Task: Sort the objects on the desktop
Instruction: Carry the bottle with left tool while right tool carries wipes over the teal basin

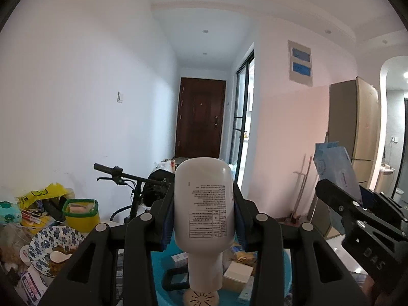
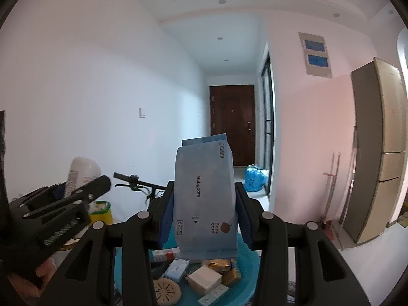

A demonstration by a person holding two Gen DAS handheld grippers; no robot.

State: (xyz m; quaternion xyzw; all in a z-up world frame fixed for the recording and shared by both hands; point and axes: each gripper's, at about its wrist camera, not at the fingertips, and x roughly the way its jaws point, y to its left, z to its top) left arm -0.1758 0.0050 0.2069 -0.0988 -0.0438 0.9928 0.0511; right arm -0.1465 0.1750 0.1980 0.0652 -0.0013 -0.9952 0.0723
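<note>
Directly below both grippers, at six o'clock: teal basin [image 2: 244, 257] already holding small boxes. Left gripper [image 1: 204, 216] fingers narrowed onto white bottle [image 1: 204, 204], long axis upright, cap end down. Right gripper [image 2: 204, 211] fingers likewise clamped on blue wipes pack [image 2: 204, 196], standing on end. Neither clearly nearer; next, judged: lowering both into basin.

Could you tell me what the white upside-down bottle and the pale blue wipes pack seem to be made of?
White upside-down bottle: probably plastic, opaque with a soft sheen; a highlight shows on its rounded end and small text is printed straight on it.
Pale blue wipes pack: apparently thin flexible film, matte, with a flat sealed end.
</note>
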